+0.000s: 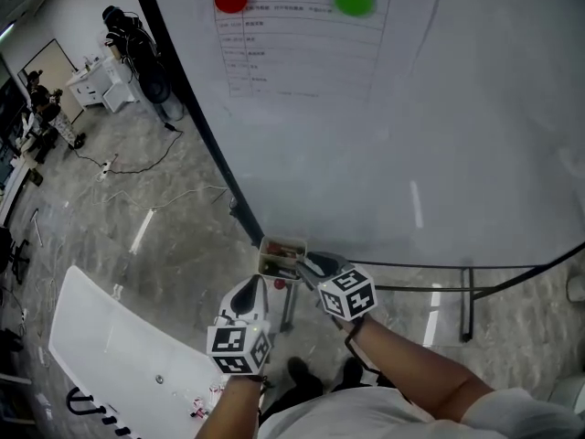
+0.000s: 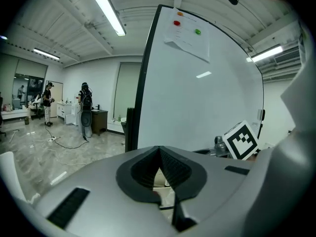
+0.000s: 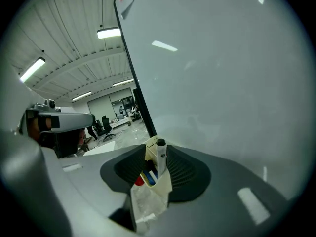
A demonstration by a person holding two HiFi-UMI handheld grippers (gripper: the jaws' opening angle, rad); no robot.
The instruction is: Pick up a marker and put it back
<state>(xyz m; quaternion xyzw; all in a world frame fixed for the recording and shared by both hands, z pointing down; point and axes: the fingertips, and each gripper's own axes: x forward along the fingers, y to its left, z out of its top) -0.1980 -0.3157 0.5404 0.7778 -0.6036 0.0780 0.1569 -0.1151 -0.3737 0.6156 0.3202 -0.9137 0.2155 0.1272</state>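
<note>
A whiteboard fills the background, with a marker box at its lower edge. The right tongs gape around the box's upright white marker, while the left tongs are closed and empty.

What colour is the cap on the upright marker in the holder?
Black, on the white marker; the right gripper view shows it best.

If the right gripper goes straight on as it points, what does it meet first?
Probably the black-capped white marker standing in the holder, between the open jaws of the right gripper; depth is unclear.
</note>
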